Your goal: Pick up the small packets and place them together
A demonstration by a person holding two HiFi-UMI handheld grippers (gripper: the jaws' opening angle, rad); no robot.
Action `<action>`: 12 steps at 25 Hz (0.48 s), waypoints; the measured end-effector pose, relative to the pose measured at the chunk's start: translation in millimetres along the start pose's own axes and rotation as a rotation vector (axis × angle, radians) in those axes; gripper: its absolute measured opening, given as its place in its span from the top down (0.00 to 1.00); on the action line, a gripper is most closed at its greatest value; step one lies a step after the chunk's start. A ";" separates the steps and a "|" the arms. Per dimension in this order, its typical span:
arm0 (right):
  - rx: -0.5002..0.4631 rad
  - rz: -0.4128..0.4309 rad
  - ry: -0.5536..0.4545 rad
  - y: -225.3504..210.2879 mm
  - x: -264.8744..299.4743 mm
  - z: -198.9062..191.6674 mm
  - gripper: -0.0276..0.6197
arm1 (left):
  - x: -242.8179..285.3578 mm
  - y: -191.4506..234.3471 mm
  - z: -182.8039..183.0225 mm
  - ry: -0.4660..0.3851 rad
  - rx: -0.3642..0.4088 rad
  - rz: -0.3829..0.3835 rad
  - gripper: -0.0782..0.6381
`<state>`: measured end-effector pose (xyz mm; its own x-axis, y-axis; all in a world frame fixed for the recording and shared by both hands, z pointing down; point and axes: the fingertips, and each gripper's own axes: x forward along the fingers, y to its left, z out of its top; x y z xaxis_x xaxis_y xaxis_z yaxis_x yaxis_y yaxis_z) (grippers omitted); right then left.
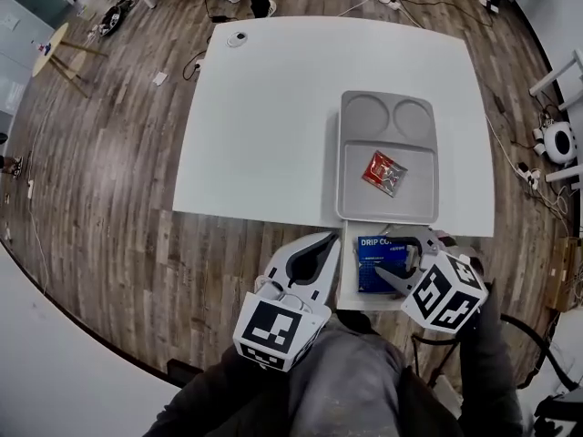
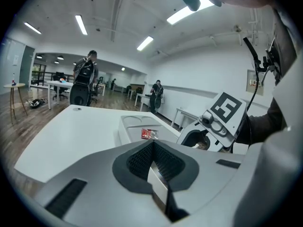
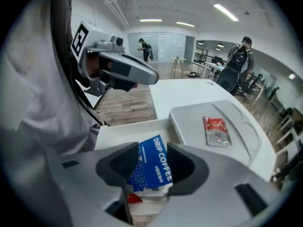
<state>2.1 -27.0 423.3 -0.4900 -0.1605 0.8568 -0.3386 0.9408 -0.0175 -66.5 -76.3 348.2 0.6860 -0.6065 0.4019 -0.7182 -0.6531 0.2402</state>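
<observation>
A red small packet (image 1: 384,173) (image 3: 216,130) (image 2: 149,134) lies in the large compartment of the grey tray (image 1: 360,153) on the white table. Just in front of the tray, a white box (image 1: 351,294) (image 3: 118,134) holds a blue "DRIP COFFEE" packet (image 1: 369,244) (image 3: 152,174) lying on other packets. My right gripper (image 1: 390,255) (image 3: 152,150) hangs over that box, pointing steeply down, open, with the blue packet showing in the gap and the pads not pressing it. My left gripper (image 1: 330,241) (image 2: 152,148) is shut and empty, left of the box at the table's near edge.
A small round white object (image 1: 238,38) sits at the table's far left corner. Wooden floor with cables surrounds the table, with a round side table (image 1: 55,48) far left. People stand in the office behind (image 2: 87,67). The tray's two round wells (image 1: 387,116) hold nothing.
</observation>
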 end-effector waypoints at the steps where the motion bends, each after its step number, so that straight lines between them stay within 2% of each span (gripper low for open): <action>1: -0.020 -0.004 0.026 1.2 6.0 1.5 0.67 | -1.6 2.1 -0.4 0.001 -0.002 0.000 0.89; 4: -0.065 -0.009 0.104 3.7 23.5 2.6 0.64 | -4.0 10.6 -1.5 0.001 -0.012 0.001 0.89; 9: -0.076 -0.065 0.198 -1.5 37.3 -5.7 0.59 | -6.4 16.2 -3.6 -0.004 -0.024 -0.002 0.89; 12: -0.080 -0.046 0.236 -0.9 42.9 -11.5 0.58 | -6.6 17.4 -3.8 -0.005 -0.030 -0.007 0.89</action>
<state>-9.4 -31.3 466.0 -0.2710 -0.1387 0.9525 -0.2867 0.9563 0.0577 -83.9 -81.9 353.0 0.6913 -0.6047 0.3956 -0.7168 -0.6433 0.2691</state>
